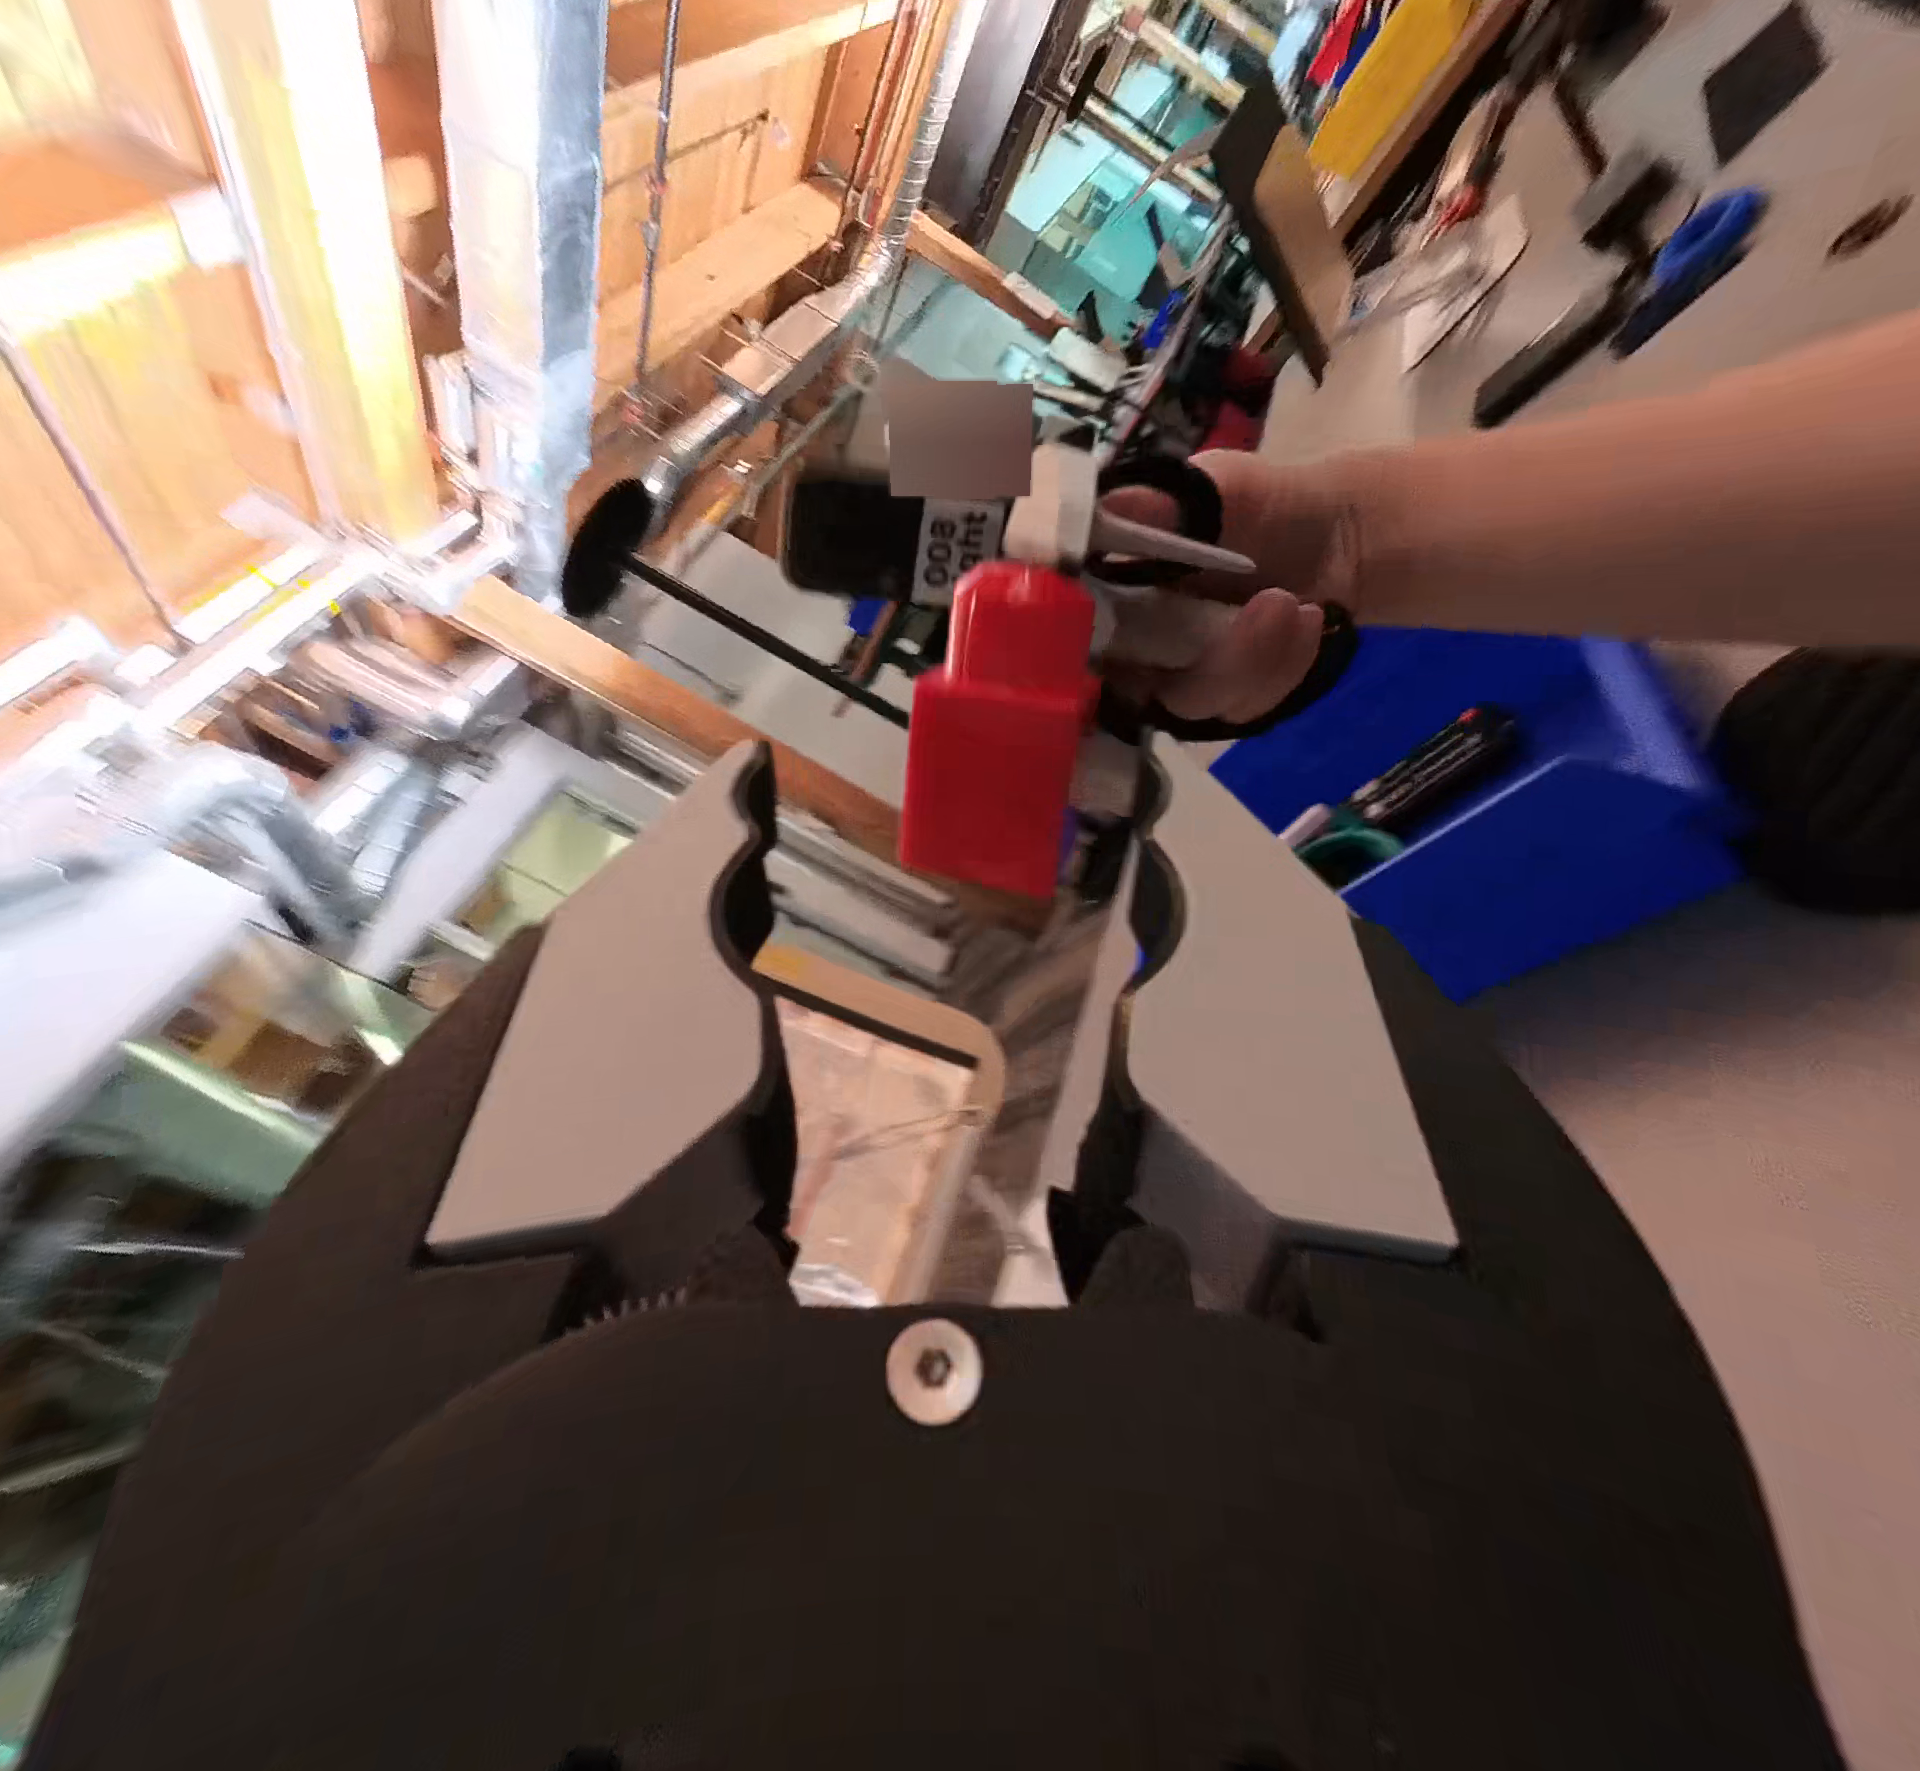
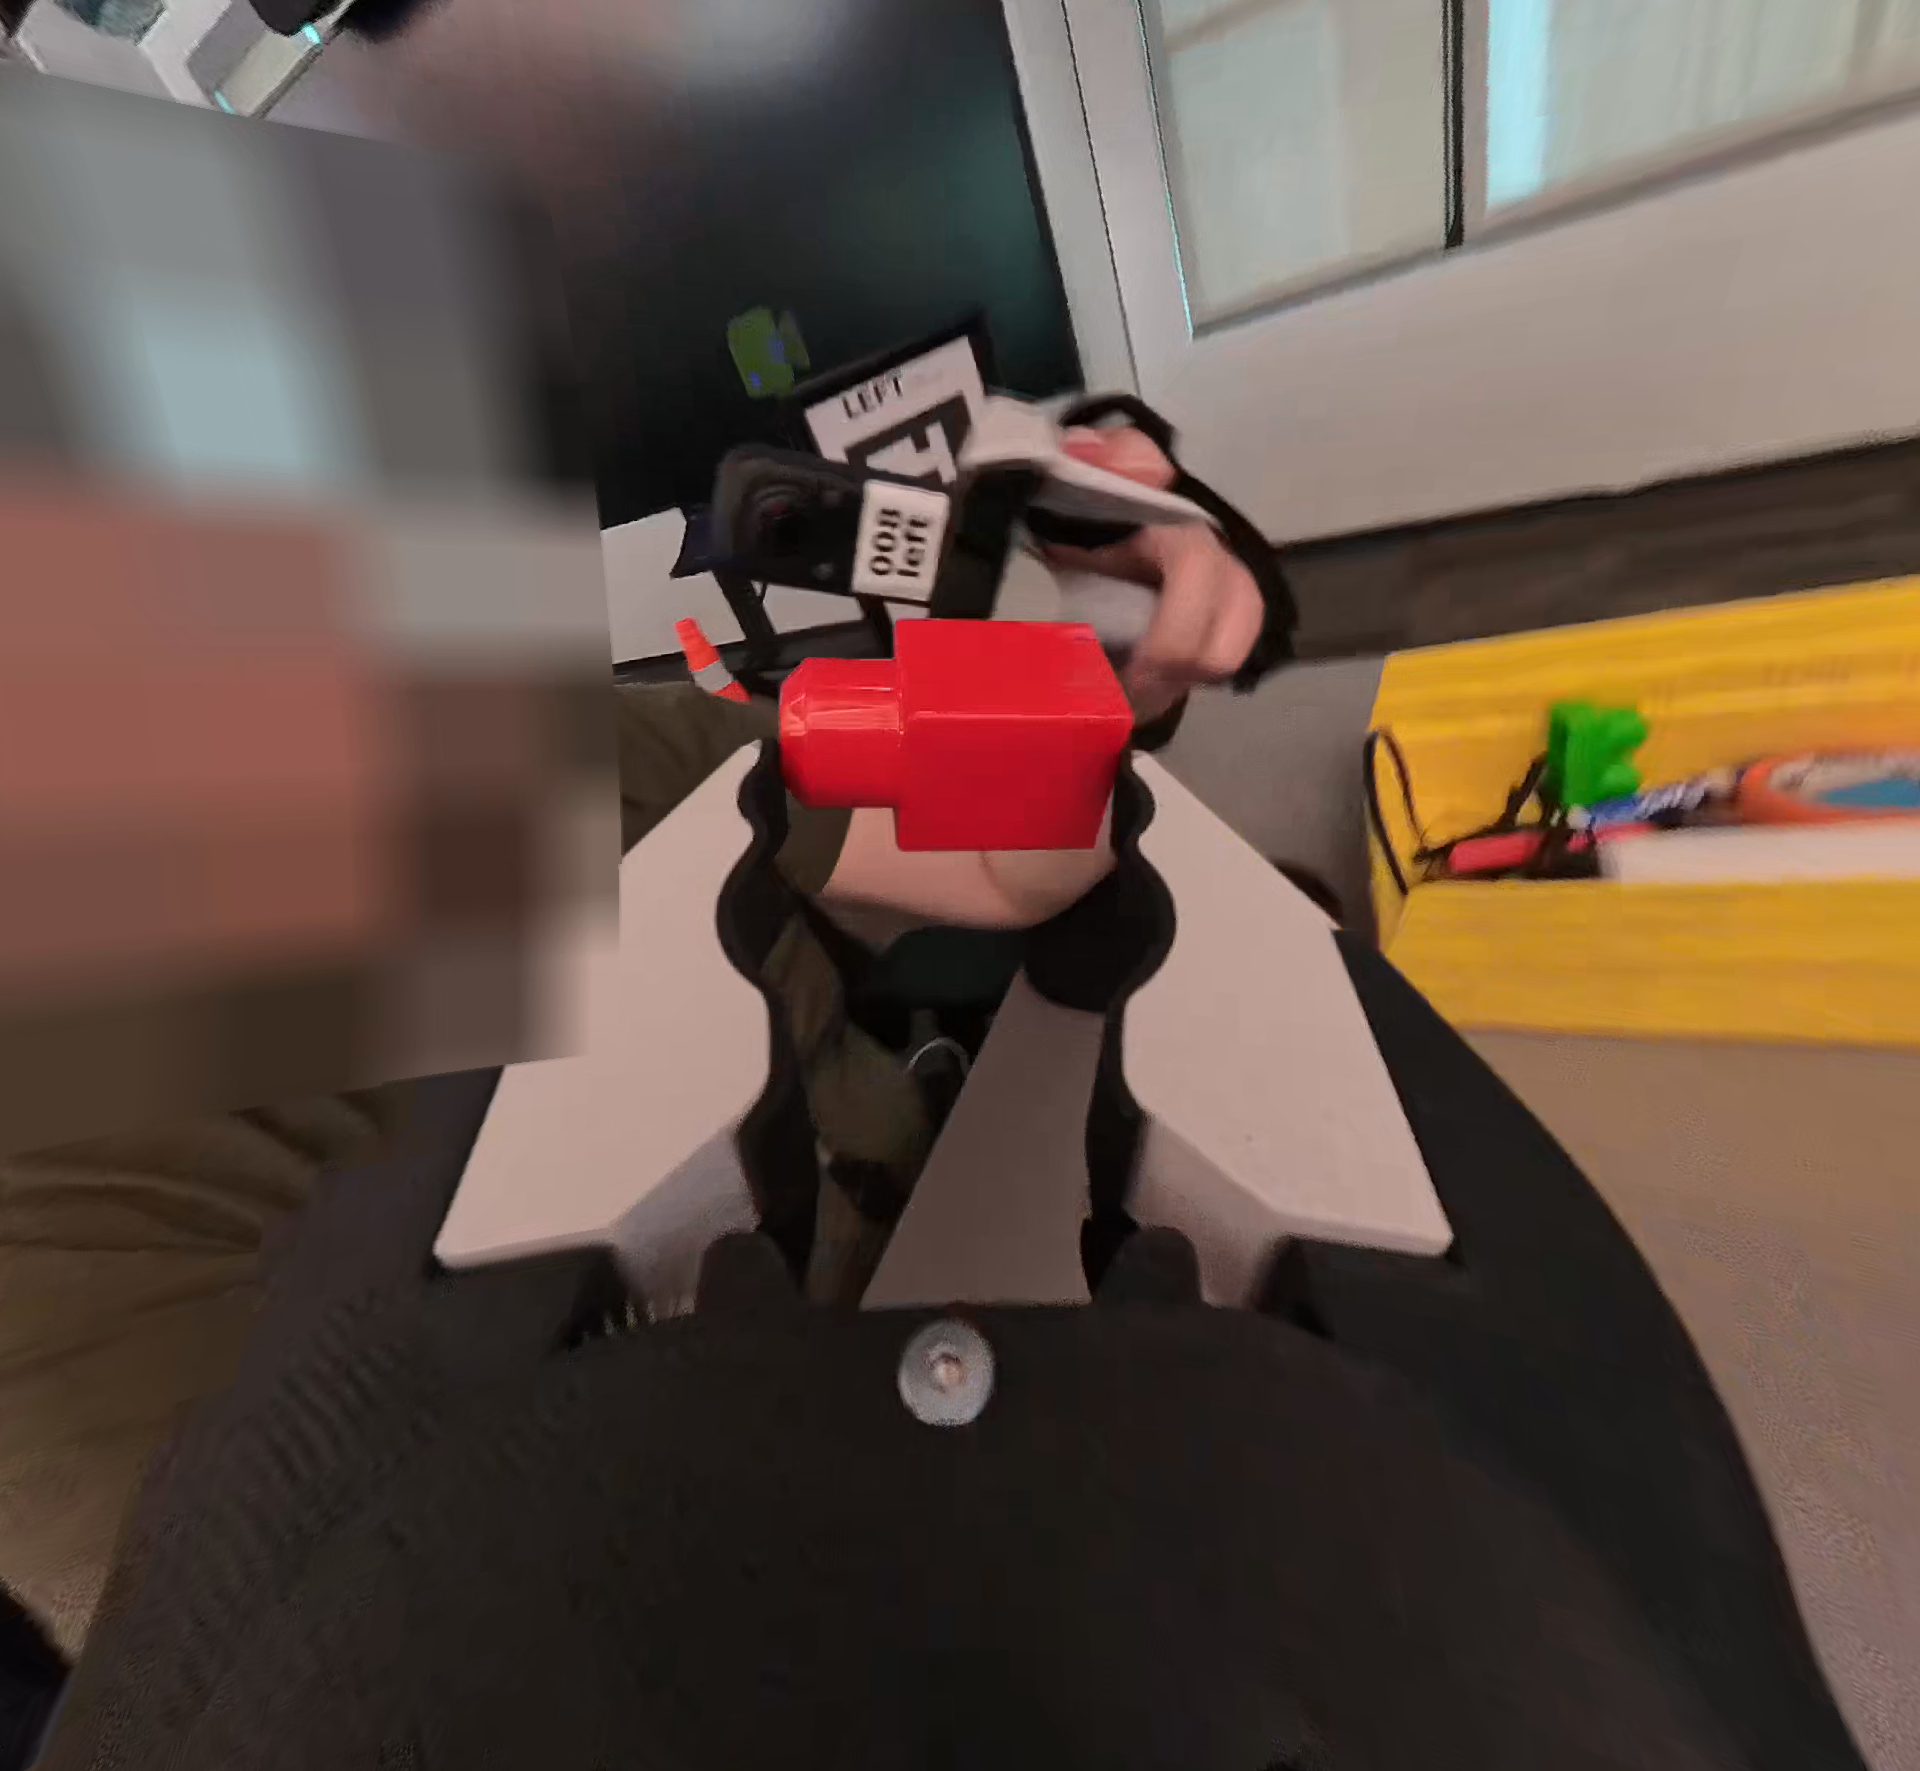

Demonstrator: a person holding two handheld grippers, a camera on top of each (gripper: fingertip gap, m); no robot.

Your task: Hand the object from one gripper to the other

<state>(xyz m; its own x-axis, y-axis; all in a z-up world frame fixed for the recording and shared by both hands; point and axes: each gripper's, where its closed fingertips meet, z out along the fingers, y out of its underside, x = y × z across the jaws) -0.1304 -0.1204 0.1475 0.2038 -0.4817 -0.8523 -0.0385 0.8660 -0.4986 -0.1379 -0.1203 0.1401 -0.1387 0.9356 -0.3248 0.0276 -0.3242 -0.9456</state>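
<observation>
The object is a red block [image 2: 956, 734], a cube with a short round stub on one end; it also shows in the left wrist view [image 1: 992, 734]. My right gripper [image 2: 945, 771] is shut on it. The stub end is against the left fingertip and the cube end against the right fingertip. The block is held up in the air. My left gripper [image 1: 951, 771] is open, with its tips just short of the block. The cube's side lies close to its right finger [image 1: 1226, 942]. The gripper fingers behind the block are hidden in each view.
A hand and forearm [image 1: 1558, 516] holding the right gripper reach in from the right. A blue bin [image 1: 1538, 817] with pens stands on the grey table [image 1: 1714, 1202]. A yellow bin [image 2: 1662, 952] holding a green piece and cables stands at the right. A thin black rod with a round brush end [image 1: 613, 537] sticks out behind the block.
</observation>
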